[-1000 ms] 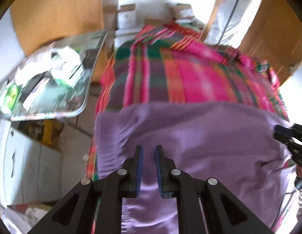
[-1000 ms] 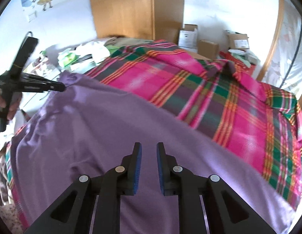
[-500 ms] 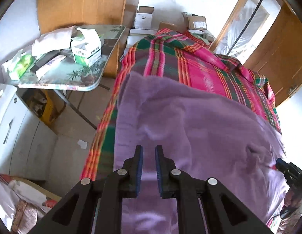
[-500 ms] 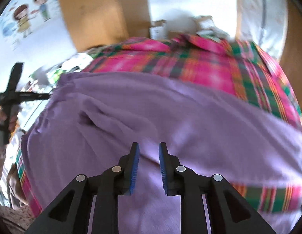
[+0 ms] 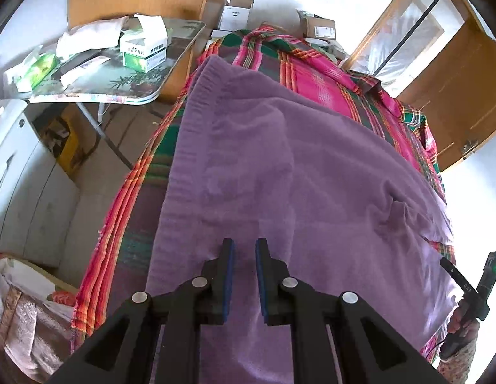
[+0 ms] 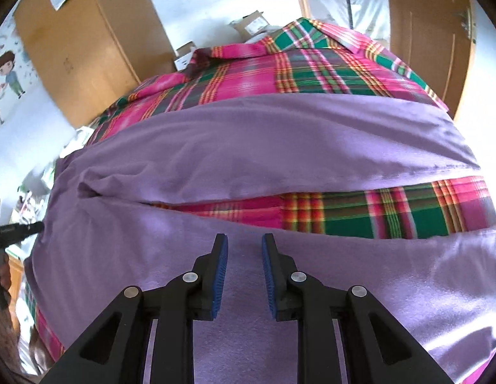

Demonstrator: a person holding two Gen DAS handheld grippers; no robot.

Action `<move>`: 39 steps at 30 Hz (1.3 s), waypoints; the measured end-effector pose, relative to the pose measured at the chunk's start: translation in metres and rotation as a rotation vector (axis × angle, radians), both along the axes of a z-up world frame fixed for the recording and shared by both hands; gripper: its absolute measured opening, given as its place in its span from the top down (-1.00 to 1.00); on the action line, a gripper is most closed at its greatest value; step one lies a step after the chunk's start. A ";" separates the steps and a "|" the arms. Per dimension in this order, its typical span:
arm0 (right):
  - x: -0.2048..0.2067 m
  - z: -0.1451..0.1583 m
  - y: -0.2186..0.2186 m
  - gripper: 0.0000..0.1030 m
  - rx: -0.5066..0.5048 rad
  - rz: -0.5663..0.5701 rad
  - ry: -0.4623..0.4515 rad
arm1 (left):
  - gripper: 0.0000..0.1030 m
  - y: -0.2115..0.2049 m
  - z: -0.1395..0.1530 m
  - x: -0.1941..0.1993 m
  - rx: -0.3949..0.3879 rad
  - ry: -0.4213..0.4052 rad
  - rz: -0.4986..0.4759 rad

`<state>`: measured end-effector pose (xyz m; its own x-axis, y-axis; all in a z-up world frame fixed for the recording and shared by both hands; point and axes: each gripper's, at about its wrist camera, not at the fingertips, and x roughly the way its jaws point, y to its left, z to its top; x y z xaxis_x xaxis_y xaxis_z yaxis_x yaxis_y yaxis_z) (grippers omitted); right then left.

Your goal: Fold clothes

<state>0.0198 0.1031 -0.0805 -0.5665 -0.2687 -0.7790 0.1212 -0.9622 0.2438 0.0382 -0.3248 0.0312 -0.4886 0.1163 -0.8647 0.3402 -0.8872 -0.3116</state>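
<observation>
While I hold both tools low over the bed, the purple garment lies spread across the plaid bedspread and fills the middle of both frames. My left tool sits at the bottom centre of its view, its blue-padded fingers parted by a narrow gap with nothing gripped between them, the purple cloth directly beneath. My right tool is likewise released at the bottom centre of its view, jaws apart over the near part of the garment. In the right view the garment shows two long purple bands running left to right, with a strip of plaid bedspread between them; they join at a crease at centre left. In the left view the ribbed edge of the garment runs from the upper centre down toward the lower left, just inside the bed's edge. A cluttered bench with a green-and-white box stands at the upper left of the left view, and a wooden door at the upper right.
</observation>
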 end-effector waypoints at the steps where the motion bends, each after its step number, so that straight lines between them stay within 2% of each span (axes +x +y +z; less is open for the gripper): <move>1: 0.000 0.000 0.000 0.56 0.000 -0.002 0.000 | 0.74 -0.001 0.001 0.000 -0.001 0.001 0.006; 8: -0.015 0.014 -0.026 0.56 0.015 0.098 0.038 | 0.73 -0.003 0.016 -0.019 -0.028 0.034 -0.005; 15: -0.053 0.031 -0.066 0.56 0.071 0.216 0.077 | 0.72 -0.002 0.032 -0.063 -0.082 0.063 -0.055; 24: -0.110 0.034 -0.133 0.55 0.141 0.335 0.074 | 0.72 -0.015 0.019 -0.137 -0.104 0.024 -0.105; 28: -0.126 0.033 -0.150 0.55 0.136 0.365 0.070 | 0.72 -0.031 0.003 -0.162 -0.120 -0.020 -0.059; 32: -0.137 0.027 -0.159 0.55 0.152 0.380 0.057 | 0.72 -0.046 -0.010 -0.173 -0.086 -0.042 -0.022; 39: -0.151 0.017 -0.171 0.55 0.166 0.397 0.031 | 0.76 -0.066 -0.014 -0.183 -0.068 0.011 0.033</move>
